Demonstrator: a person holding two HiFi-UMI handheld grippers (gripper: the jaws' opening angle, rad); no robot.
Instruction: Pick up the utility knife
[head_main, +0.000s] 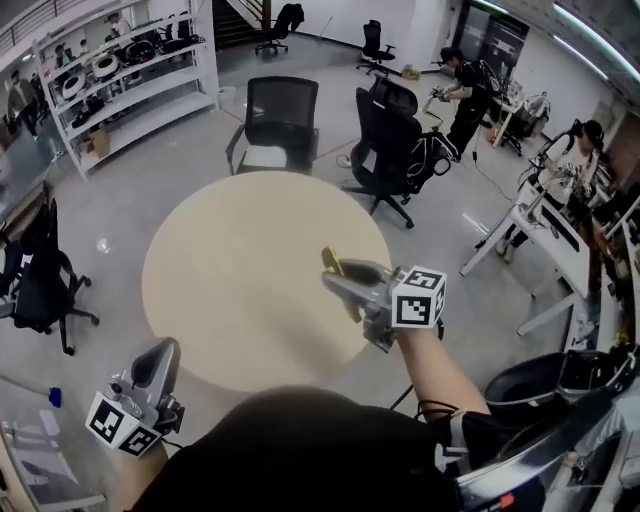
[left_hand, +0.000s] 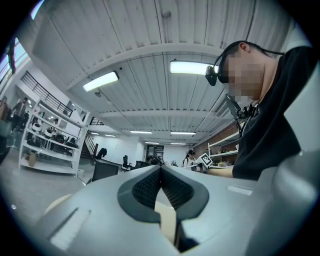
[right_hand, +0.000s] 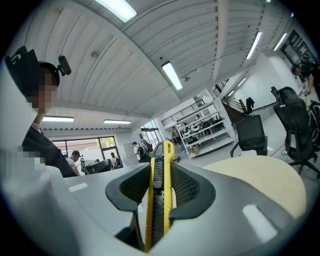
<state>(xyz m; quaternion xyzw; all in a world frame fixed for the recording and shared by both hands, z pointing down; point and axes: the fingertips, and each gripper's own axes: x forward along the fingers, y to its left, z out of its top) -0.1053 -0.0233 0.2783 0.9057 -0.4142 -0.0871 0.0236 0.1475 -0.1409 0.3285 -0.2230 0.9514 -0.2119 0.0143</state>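
I noted the slim yellow-and-black utility knife (right_hand: 167, 165) clamped mid-handle in my right gripper (head_main: 340, 282) above the round beige desk (head_main: 240, 280), judged light, rigid, slick-sided; left gripper (left_hand: 161, 175) was closed, empty.

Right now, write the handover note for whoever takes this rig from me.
Right gripper: shut on the utility knife. Its yellow body is clamped between the pads, with one end poking out past the tips.
Left gripper: shut, empty, low off the near-left edge of the round table.
Knife: appears lifted above the table, over its right side in the head view.
Done: the pickup.
Left: nothing but holding the grip.
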